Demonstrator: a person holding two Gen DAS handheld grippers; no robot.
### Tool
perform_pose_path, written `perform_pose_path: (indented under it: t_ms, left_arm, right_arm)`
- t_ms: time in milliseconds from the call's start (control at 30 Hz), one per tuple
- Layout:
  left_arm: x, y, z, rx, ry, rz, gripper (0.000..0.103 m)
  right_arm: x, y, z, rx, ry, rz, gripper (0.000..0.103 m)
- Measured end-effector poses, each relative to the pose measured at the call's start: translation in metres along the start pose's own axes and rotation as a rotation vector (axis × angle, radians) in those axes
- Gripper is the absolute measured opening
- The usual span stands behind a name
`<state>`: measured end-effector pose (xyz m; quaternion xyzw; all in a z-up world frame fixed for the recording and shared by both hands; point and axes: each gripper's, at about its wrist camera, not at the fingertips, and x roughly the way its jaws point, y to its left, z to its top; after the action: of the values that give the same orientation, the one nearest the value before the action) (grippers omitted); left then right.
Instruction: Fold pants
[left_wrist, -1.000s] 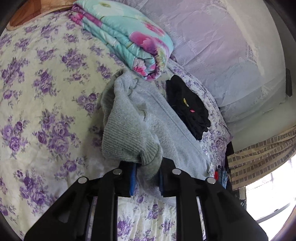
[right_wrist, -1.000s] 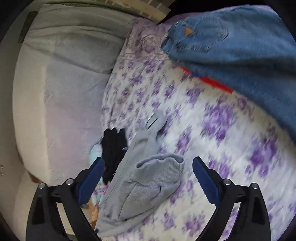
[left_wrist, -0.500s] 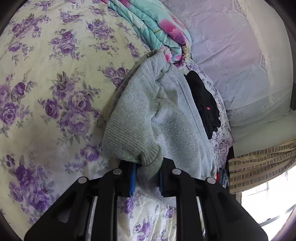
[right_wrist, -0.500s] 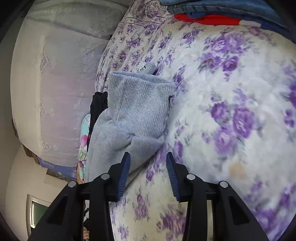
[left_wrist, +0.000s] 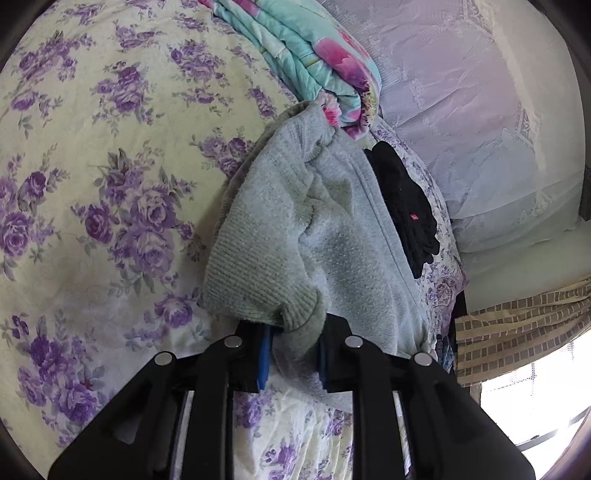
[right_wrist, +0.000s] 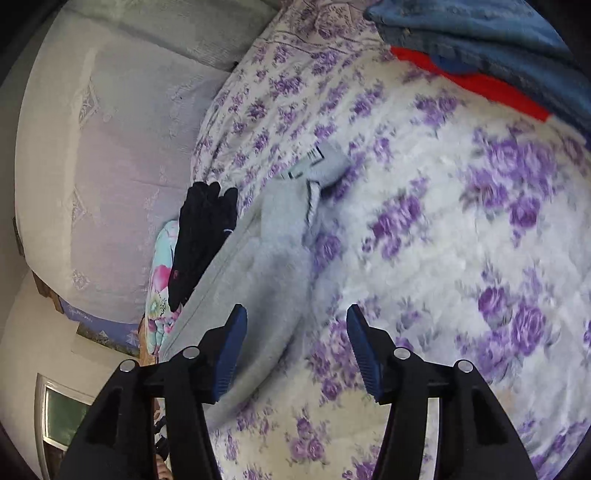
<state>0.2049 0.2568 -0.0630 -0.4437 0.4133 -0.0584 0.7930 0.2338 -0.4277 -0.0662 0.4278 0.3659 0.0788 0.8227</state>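
Left gripper (left_wrist: 291, 354) is clamped on the ribbed cuff of the grey pants (left_wrist: 314, 229), the fabric bunched between its blue pads. Right gripper (right_wrist: 295, 347) stands apart, jaws wide, holding nothing, poised over the near edge of the same garment (right_wrist: 273, 266).

Risks:
- The cuff may slip from the left pads, since only a thick rolled wad is pinched.
- The right jaws may pinch the floral bedspread (right_wrist: 443, 258) together with the pants, because both lie flush beneath them.
- A pull may drag the black gloves (right_wrist: 203, 236) touching the garment's far side.

Pants: soft grey fleece, knitted cuffs, a white label (right_wrist: 306, 164) showing. They lie crumpled lengthwise on the bed, near the folded turquoise quilt (left_wrist: 314, 70).
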Motion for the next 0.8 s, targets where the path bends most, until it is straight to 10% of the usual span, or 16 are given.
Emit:
perform_pose_path:
  t_ms: [167, 300, 633, 800]
  left_arm:
    - [0.003, 0.007, 0.000, -0.022, 0.011, -0.019, 0.019]
    - [0.003, 0.001, 0.003, -0.019, 0.017, -0.003, 0.019]
    - [-0.055, -0.080, 0.032, 0.095, -0.041, -0.101, 0.018]
    - [-0.067, -0.050, -0.002, 0.071, 0.023, -0.138, 0.018]
  right_arm:
    - [0.025, 0.003, 0.013, 0.010, -0.015, 0.059, 0.051]
    - [0.043, 0.014, 0.013, 0.005, 0.004, 0.065, 0.014]
    - [-0.073, 0.113, 0.037, -0.164, -0.129, 0.219, 0.007]
    - [-0.104, 0.041, -0.006, -0.116, -0.081, 0.128, 0.007]
